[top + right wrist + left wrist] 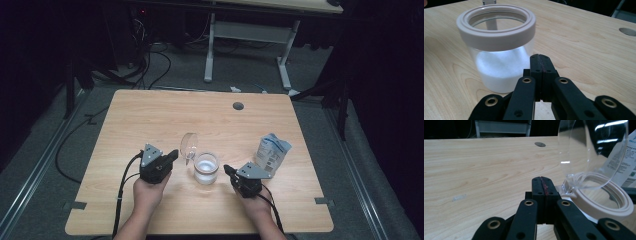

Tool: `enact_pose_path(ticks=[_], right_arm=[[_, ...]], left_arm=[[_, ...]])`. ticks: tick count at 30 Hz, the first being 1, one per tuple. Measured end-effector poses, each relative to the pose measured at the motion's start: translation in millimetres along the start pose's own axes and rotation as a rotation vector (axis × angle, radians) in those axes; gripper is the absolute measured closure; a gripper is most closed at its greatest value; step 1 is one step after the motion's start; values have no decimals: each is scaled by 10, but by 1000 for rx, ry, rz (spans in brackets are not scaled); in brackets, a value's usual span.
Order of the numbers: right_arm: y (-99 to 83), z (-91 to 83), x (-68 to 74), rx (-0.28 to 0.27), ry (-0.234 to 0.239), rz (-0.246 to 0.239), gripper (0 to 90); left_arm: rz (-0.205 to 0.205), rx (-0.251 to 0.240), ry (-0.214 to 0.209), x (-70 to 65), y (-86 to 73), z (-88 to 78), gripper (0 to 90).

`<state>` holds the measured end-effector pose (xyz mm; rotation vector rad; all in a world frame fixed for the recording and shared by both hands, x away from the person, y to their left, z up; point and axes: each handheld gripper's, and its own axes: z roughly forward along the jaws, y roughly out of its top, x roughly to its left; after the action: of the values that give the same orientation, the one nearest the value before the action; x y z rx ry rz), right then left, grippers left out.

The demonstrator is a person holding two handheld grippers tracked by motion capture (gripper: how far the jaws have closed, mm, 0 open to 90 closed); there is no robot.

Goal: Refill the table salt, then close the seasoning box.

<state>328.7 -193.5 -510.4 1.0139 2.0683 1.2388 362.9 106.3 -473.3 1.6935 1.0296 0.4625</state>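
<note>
round glass jar (206,167) – white powder | clear domed lid (189,145) – upright

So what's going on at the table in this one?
A person sits at a wooden table with a gripper in each hand. Between them stands a clear jar partly filled with white powder, its hinged clear lid swung up and open. The left gripper sits beside the lid, jaws shut on nothing. The right gripper waits by the jar, also shut and empty. A white pouch stands to the right, untouched.
</note>
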Motion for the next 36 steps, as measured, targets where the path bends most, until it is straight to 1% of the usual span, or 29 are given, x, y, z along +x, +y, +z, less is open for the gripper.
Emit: enact_pose_path(ticks=[1, 6, 10, 13, 19, 21, 24, 27, 29, 30, 34, 35, 36], right_arm=[[2, 0, 12, -1, 2, -6, 900], [10, -1, 62, -2, 14, -21, 900], [5, 4, 74, 5, 19, -16, 900], [-3, 8, 85, 8, 16, -16, 900], [-13, -6, 70, 11, 5, -15, 900], [-25, -13, 67, 9, 7, -11, 900], [-26, -24, 70, 9, 0, -21, 900], [-6, -32, 73, 4, 0, -27, 900], [17, -38, 75, -5, -1, -32, 900], [28, -41, 78, -10, 1, -24, 900], [76, -29, 63, -26, 1, -18, 900], [85, -23, 62, -30, 2, -12, 900], [100, -11, 57, -30, 1, -16, 900]], left_arm=[[-2, -9, -5, -13, 11, 5, 899], [4, -19, -22, -69, 54, 20, 899], [3, -27, -39, -113, 86, 11, 899], [13, -36, -63, -163, 110, 25, 899], [33, -27, -90, -272, 69, 70, 899], [38, -29, -92, -296, 56, 67, 899], [51, -33, -89, -306, 36, 44, 899], [48, -35, -73, -260, -13, -9, 898], [47, -25, -58, -200, -65, -70, 897], [50, -21, -46, -164, -102, -106, 894], [64, 21, 6, 36, -281, -276, 853], [60, 36, 23, 117, -350, -345, 841], [56, 44, 31, 167, -393, -389, 817]])
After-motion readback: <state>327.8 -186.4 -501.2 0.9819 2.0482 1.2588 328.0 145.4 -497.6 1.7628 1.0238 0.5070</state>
